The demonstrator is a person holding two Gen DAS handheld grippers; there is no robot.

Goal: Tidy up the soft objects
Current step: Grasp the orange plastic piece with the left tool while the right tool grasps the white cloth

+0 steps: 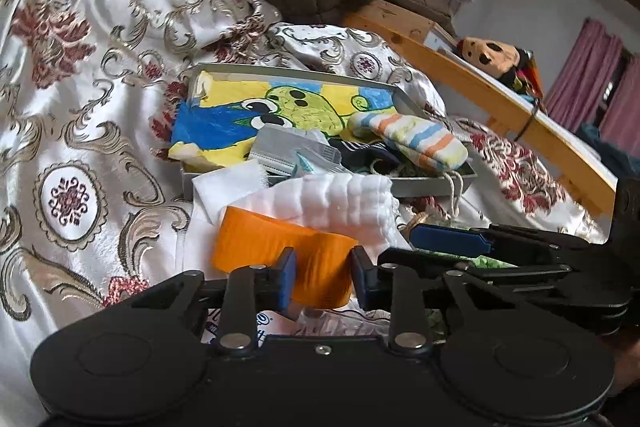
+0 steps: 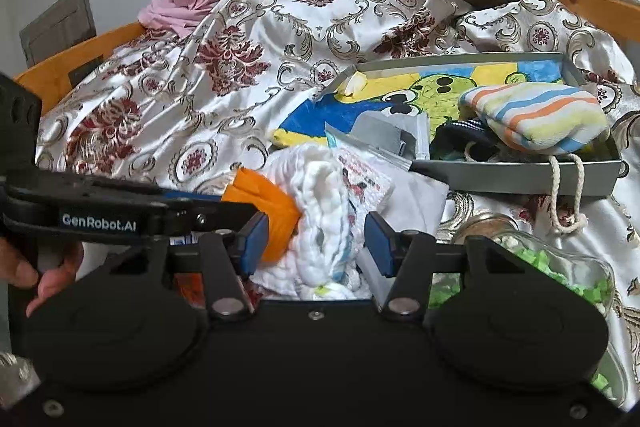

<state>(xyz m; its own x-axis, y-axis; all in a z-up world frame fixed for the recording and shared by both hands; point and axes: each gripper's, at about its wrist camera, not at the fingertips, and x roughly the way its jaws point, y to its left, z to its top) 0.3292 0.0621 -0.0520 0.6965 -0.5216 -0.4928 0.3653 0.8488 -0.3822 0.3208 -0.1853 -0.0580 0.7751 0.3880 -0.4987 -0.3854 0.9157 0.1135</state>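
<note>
An orange cloth (image 1: 280, 251) lies on the patterned bedspread (image 1: 80, 147), near the grey tray (image 1: 420, 183), and the left gripper (image 1: 323, 277) pinches it. Just right, the white quilted cloth (image 2: 316, 227) sits between the half-open right gripper (image 2: 316, 241) pads; contact unclear. Both grippers tilt down.

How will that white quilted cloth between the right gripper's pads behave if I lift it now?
Probably floppy: the white quilted cloth lies bunched in soft folds, so its ends should drape. It looks light and compressible, so the right gripper may need to close further. It overlaps the orange cloth in the left gripper, so it may drag.
</note>
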